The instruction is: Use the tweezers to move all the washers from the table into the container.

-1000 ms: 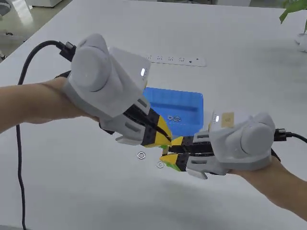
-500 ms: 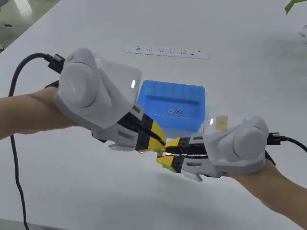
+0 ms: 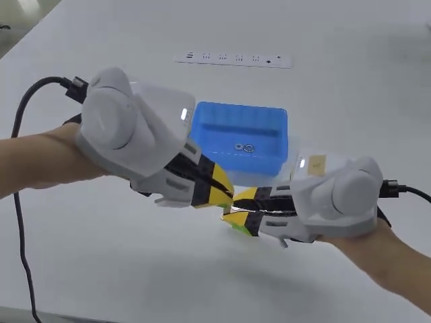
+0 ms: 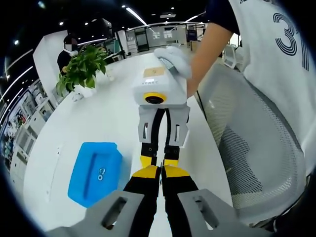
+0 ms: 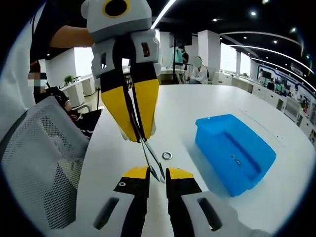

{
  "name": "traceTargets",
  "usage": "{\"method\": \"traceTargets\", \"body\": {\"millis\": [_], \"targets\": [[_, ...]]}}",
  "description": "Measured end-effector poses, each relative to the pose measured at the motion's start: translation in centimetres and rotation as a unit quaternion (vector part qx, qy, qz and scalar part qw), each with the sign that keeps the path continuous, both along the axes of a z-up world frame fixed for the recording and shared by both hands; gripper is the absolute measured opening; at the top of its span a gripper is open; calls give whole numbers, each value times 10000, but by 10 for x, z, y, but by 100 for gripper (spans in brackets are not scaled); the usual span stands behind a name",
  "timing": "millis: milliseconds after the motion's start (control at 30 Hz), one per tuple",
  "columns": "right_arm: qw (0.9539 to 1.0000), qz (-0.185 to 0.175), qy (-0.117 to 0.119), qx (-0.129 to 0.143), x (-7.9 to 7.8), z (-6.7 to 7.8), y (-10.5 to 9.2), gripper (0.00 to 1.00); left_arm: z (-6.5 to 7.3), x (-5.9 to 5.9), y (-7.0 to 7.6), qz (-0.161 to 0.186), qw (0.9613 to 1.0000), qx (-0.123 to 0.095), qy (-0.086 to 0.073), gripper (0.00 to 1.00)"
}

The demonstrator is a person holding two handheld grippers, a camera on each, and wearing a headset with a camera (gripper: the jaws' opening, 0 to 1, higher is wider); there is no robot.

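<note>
The grey left gripper is clamped on the thin metal tweezers, whose tips reach into the narrow gap of the grey right gripper. I cannot tell whether it pinches them, though it probably steadies the tips for a pick. 1 small metal washer lies on the white table just beside those tips, and 2 washers rest in the blue plastic container toward the table's far edge.

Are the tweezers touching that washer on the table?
Apart. In the right gripper view, a strip of bare table shows between the tweezers and the washer lying beside them.
</note>
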State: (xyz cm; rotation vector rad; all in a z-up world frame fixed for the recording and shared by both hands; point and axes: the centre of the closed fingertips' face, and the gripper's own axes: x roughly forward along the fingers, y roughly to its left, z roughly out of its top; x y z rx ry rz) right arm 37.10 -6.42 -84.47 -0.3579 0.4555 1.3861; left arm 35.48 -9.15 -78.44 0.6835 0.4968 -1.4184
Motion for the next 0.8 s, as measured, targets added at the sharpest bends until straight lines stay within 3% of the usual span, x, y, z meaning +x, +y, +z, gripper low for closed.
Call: {"method": "traceTargets", "body": {"millis": [800], "targets": [[10000,15,88,1,3,-3,5,14,-5,8,6,34,10000,47,40,6]]}}
